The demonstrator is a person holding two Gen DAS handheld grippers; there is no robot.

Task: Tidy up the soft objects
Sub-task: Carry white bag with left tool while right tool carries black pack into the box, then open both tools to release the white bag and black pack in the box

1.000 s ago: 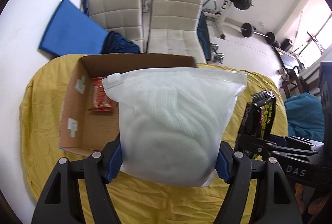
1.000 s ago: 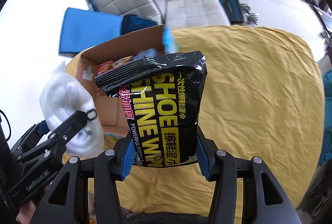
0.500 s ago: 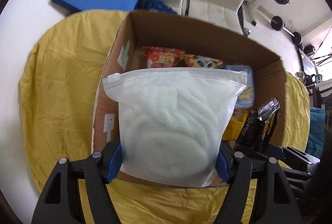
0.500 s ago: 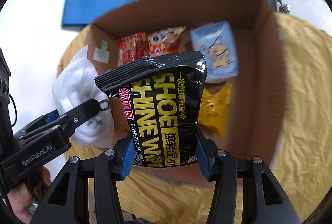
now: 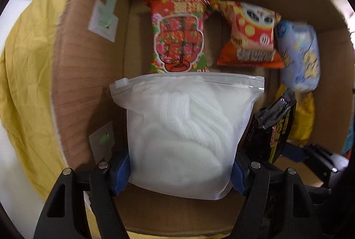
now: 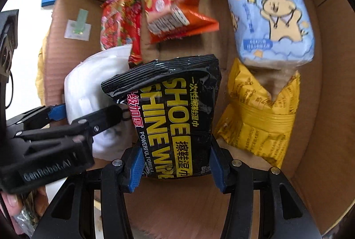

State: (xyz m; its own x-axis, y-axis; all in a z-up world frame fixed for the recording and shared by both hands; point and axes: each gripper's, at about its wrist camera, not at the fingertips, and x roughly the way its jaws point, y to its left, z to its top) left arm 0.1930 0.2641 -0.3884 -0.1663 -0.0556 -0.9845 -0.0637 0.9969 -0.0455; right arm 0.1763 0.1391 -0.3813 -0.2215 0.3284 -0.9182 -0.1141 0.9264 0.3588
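Note:
My left gripper (image 5: pixel 180 169) is shut on a white zip bag (image 5: pixel 184 132) with a knitted item inside, held inside the open cardboard box (image 5: pixel 73 75) near its left wall. My right gripper (image 6: pixel 174 164) is shut on a black shoe shine wipes pack (image 6: pixel 175 114), held inside the same box (image 6: pixel 310 150) to the right of the white bag (image 6: pixel 88 88). The black pack (image 5: pixel 275 126) also shows at the right of the left wrist view. The left gripper's body (image 6: pixel 51 128) shows at the lower left of the right wrist view.
Several soft packs lie on the box floor: a red floral pack (image 5: pixel 179 32), an orange snack pack (image 5: pixel 250 37), a light blue tissue pack (image 6: pixel 268 17) and a yellow pack (image 6: pixel 259 114). A yellow cloth (image 5: pixel 24 88) covers the table around the box.
Both grippers have moved forward and down into the box with their bags still held. The box now fills both views and the room behind is out of sight.

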